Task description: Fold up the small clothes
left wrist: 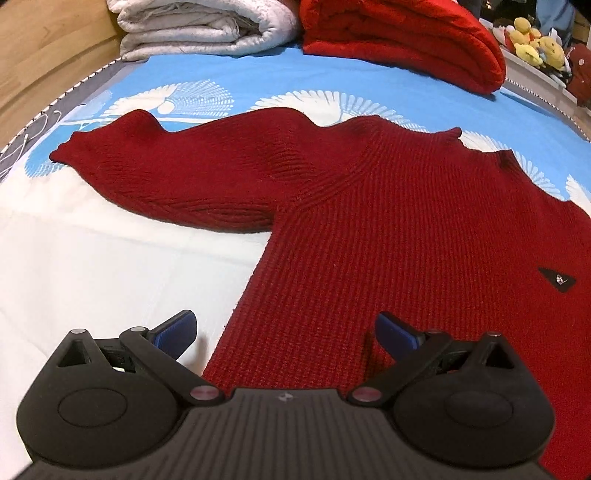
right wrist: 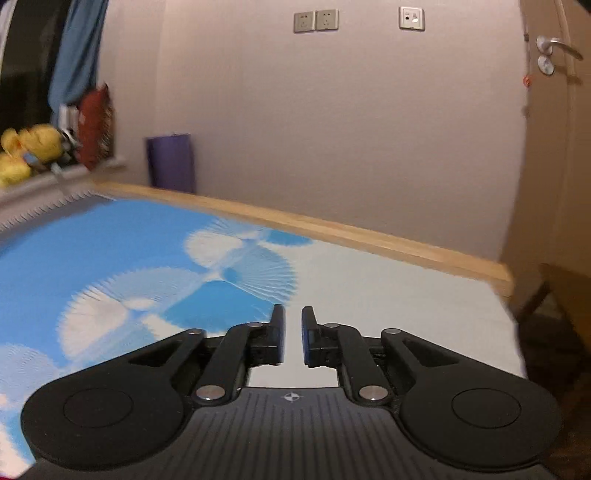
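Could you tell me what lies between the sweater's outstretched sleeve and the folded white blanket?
Only bare bed sheet, blue with white fan prints, separates the red sweater from the white blanket; the left wrist view shows it.

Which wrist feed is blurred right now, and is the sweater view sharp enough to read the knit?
Right wrist view: motion-smeared across the bedsheet and windowsill, fisheye-bent bed frame. Left wrist view: sharp, the red sweater shows its ribbing clearly, soft shadow under the sleeve.

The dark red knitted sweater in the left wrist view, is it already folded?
No, the dark red knitted sweater lies spread flat on the blue and white bedsheet, with one sleeve stretched out sideways.
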A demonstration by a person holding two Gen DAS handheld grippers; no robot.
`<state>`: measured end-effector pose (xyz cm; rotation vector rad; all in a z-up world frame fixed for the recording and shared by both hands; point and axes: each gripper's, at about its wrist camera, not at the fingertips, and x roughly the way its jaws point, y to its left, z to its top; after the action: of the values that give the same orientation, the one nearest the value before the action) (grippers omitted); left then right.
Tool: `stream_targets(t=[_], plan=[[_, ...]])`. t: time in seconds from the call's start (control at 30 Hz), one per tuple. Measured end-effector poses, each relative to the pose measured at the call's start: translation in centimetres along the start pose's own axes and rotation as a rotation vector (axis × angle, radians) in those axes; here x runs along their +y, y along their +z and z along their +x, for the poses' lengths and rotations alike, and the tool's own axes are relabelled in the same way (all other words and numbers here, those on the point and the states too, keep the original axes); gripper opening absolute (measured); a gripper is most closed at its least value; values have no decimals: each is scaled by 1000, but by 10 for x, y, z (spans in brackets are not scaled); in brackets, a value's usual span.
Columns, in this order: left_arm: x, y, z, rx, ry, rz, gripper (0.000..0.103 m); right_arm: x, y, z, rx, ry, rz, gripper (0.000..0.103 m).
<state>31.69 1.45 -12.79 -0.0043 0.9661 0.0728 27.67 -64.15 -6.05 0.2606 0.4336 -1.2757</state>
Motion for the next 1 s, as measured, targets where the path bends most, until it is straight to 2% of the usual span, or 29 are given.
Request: stream_targets(t=[0.03, 0.07, 0.13, 0.2, 0.33, 0.43, 0.47, 0.57, 0.67, 0.73, 0.9, 1.0], plan=[[1, 0, -2, -4, -2, 1, 103, -4, -4, 6, 66, 1, 7, 37], [1, 0, -3, -7, -4, 0, 103, -9, -9, 4, 105, 16, 42, 38], [4, 2, -7, -13, -12, -8, 103, -15, -22, -9, 175, 129, 97, 38], [6, 4, -11, -17, -24, -25, 103, -11, -34, -36, 222, 250, 77, 39], [10, 7, -25, -30, -44, -60, 103, 4, -57, -129, 296, 539, -4, 54], [14, 7, -42, -46, -57, -67, 103, 18, -79, -222, 365, 786, -107, 68], [15, 6, -49, -54, -66, -67, 103, 23, -84, -243, 370, 842, -130, 72], [21, 2, -70, -78, -95, -71, 103, 34, -113, -321, 350, 979, -251, 74], [28, -8, -86, -79, -120, -72, 103, 40, -146, -382, 303, 1052, -342, 77], [34, -15, -93, -82, -121, -76, 103, 46, -167, -403, 271, 1060, -386, 77], [57, -17, -92, -73, -82, -94, 103, 67, -198, -425, 187, 1024, -556, 77], [85, -6, -85, -110, -21, -125, 103, 77, -206, -426, 155, 995, -598, 77]])
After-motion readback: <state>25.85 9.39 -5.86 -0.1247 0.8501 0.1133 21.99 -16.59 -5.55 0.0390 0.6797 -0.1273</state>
